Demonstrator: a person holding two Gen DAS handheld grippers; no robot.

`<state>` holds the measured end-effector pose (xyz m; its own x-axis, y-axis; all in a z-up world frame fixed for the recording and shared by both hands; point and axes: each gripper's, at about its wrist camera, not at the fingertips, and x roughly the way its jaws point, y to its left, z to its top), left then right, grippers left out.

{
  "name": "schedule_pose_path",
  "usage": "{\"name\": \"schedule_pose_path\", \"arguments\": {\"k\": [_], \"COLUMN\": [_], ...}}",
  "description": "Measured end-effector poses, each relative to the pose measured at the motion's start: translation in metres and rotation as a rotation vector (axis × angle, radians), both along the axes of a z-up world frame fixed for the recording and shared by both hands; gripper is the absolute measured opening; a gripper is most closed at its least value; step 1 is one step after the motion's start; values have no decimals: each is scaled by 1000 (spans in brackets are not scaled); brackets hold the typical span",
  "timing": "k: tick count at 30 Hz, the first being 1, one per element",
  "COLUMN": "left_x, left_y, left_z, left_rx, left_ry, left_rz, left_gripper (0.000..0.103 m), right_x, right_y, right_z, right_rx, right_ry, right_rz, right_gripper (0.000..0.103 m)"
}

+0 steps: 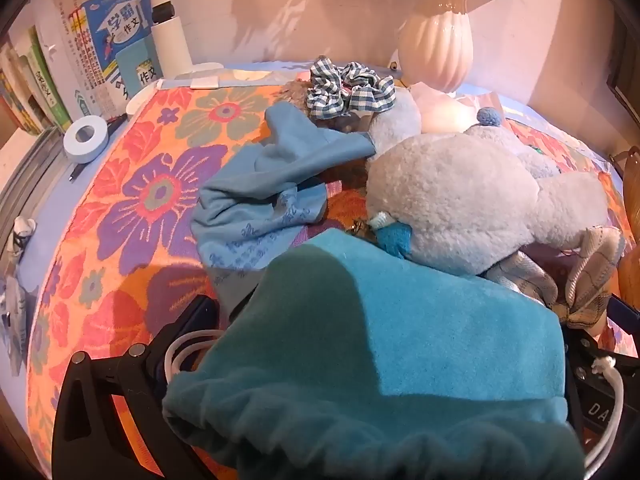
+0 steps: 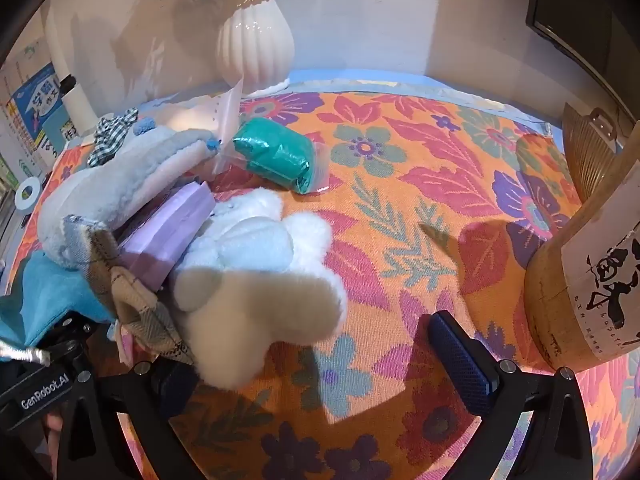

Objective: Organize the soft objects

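A teal drawstring pouch (image 1: 380,340) fills the foreground of the left wrist view. It lies between the wide-open jaws of my left gripper (image 1: 408,312); I cannot see whether the pads touch it. Beyond it lie a grey-blue plush toy (image 1: 452,196), a crumpled blue cloth (image 1: 264,196), a checked scrunchie (image 1: 352,88) and a plaid bow (image 1: 588,280). My right gripper (image 2: 312,360) stands open over the floral cloth (image 2: 400,208). A white plush toy (image 2: 256,264) has a limb resting over its left finger. A purple pack (image 2: 172,232) and a green bundle in a clear bag (image 2: 276,152) lie behind.
A white ribbed vase (image 2: 256,44) stands at the back wall. A wooden cylinder with a label (image 2: 580,280) stands close on the right, a woven item (image 2: 588,152) behind it. Books (image 1: 108,48) and a tape roll (image 1: 86,136) sit at the far left.
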<state>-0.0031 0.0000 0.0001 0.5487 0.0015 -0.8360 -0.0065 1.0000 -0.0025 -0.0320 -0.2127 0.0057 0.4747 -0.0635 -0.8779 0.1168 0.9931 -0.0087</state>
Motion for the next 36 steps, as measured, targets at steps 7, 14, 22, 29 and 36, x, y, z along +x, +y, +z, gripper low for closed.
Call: {"name": "schedule_pose_path", "arguments": {"k": [7, 14, 22, 29, 36], "left_x": [-18, -69, -66, -65, -59], "left_y": [2, 14, 18, 15, 17], "left_z": [4, 42, 38, 34, 31], "left_rx": [4, -77, -98, -94, -117], "left_ry": [-12, -363, -337, -309, -279], "left_rz": [-10, -20, -27, -49, -26], "left_gripper": [103, 102, 102, 102, 102], "right_x": [-47, -107, -109, -88, -89], "right_y": [16, 12, 27, 31, 25], "right_z": [2, 64, 73, 59, 59], "right_rx": [-7, 85, -63, -149, -136], "right_ry": [-83, -538, -636, -512, -522], "right_rz": [32, 80, 71, 31, 29], "right_gripper": [103, 103, 103, 103, 103]}}
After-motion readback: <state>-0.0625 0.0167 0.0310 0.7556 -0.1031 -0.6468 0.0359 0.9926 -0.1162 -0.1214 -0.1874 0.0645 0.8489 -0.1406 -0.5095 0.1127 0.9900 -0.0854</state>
